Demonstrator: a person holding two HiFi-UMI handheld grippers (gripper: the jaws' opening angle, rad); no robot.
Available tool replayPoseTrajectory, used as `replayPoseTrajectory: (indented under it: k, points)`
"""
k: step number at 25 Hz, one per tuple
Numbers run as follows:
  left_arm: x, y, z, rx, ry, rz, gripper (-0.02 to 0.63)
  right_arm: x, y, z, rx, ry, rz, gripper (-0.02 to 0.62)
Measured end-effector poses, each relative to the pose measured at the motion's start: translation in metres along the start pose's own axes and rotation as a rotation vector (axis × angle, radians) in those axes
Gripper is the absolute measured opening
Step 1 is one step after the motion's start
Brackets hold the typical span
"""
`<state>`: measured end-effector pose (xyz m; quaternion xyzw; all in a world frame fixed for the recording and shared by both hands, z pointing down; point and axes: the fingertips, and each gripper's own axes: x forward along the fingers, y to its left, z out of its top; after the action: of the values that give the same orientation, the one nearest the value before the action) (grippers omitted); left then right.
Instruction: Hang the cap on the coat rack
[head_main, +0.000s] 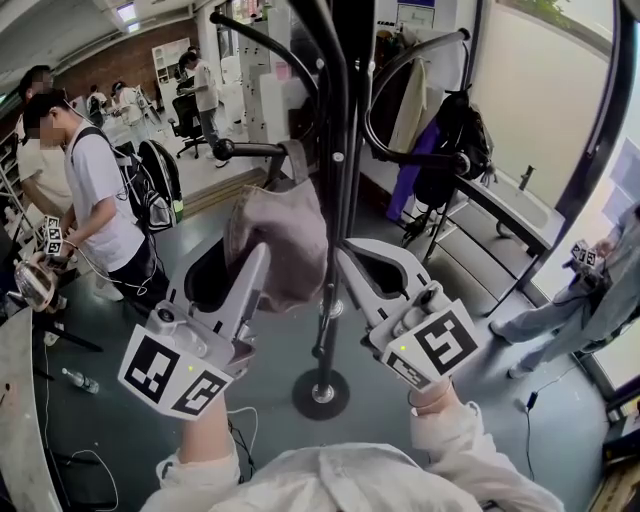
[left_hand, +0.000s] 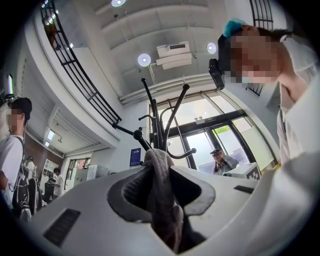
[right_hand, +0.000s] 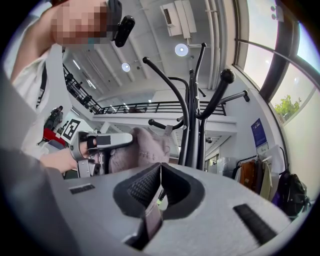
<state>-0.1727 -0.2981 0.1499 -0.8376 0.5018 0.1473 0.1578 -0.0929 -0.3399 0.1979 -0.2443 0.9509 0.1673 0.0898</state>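
A grey-pink cap (head_main: 285, 235) hangs on a knobbed arm (head_main: 222, 150) of the black coat rack (head_main: 335, 200). My left gripper (head_main: 250, 262) is at the cap's left side. In the left gripper view the cap's fabric (left_hand: 160, 185) lies between the spread jaws of that gripper (left_hand: 160, 172), with a dark gap beside it. My right gripper (head_main: 345, 262) sits by the cap's right edge, next to the pole. In the right gripper view its jaws (right_hand: 160, 167) meet at the tips, shut on a thin strap (right_hand: 152, 215) of the cap (right_hand: 142, 150).
The rack's round base (head_main: 322, 393) stands on the floor just ahead of me. People stand at the left (head_main: 90, 200), and one sits or crouches at the right (head_main: 590, 290). Bags and clothes (head_main: 445, 140) hang behind the rack. Cables lie on the floor.
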Motion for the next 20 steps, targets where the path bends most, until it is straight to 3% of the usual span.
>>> replayPoseTrajectory:
  k: [20]
  points:
    - [-0.025,-0.004,0.006,0.002,0.033,0.100,0.225,-0.021,0.022,0.001,0.021,0.025,0.004,0.004]
